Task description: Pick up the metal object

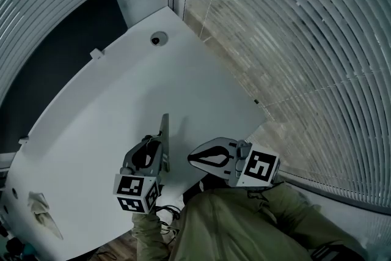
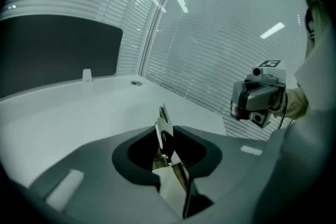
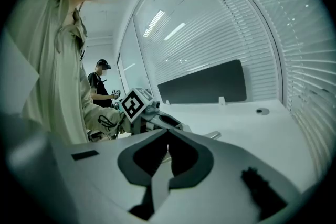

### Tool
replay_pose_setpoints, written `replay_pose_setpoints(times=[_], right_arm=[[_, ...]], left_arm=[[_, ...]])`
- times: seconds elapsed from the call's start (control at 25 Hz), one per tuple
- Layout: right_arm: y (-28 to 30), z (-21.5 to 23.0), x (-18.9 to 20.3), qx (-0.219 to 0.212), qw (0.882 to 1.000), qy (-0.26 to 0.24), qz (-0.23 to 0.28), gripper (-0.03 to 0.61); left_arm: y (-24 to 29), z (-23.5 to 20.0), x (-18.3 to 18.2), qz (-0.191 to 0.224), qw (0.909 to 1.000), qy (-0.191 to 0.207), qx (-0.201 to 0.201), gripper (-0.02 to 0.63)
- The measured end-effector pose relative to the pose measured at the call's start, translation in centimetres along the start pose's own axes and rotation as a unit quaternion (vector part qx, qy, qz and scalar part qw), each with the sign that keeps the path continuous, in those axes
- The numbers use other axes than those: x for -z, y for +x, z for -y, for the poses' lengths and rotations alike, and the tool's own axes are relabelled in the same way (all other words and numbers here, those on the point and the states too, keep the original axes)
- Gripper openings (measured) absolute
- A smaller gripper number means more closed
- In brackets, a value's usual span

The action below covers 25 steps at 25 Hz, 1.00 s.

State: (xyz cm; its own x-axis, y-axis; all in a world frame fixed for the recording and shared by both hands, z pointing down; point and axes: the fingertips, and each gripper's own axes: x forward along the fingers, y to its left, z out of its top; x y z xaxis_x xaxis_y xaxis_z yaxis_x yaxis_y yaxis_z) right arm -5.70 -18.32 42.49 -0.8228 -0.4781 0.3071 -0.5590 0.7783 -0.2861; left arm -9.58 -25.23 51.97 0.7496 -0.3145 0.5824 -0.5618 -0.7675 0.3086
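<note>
A thin, flat metal object (image 1: 164, 134) lies lengthwise on the white table (image 1: 122, 88) near its front edge. My left gripper (image 1: 156, 150) sits over its near part. In the left gripper view the metal object (image 2: 164, 126) stands on edge between the two dark pads, which press on it, so the left gripper (image 2: 166, 150) is shut on it. My right gripper (image 1: 190, 157) hovers just right of the strip, its jaws together with nothing between them. In the right gripper view the right gripper (image 3: 168, 139) points towards the left gripper (image 3: 140, 106).
A round cable hole (image 1: 158, 40) lies at the table's far corner. A dark panel (image 1: 61, 58) borders the far left side and window blinds (image 1: 293, 40) run along the right. A crumpled scrap (image 1: 43, 208) lies near the left front edge. Another person (image 3: 102, 84) stands in the background.
</note>
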Motion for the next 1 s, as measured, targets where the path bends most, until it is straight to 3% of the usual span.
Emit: replay_pose_setpoints(times=[0.24,0.48,1.0], right_arm=[[-1.7,0.1,-2.0,0.012,0.999,-0.038,0.020,0.003],[-3.6,-1.5,-4.1,0.016,0.996,-0.072,0.040,0.003],[-7.2,-3.4,-2.9,-0.007,0.992,-0.100,0.071,0.003]], left_arm=[[-2.9,3.0,-6.3,0.074,0.9928,0.094,-0.003,0.094],[-6.6,7.3,-8.9,0.134,0.9786,0.156,0.007,0.094],[-10.7,13.9,-8.7,0.191,0.9667,0.165,-0.043,0.092]])
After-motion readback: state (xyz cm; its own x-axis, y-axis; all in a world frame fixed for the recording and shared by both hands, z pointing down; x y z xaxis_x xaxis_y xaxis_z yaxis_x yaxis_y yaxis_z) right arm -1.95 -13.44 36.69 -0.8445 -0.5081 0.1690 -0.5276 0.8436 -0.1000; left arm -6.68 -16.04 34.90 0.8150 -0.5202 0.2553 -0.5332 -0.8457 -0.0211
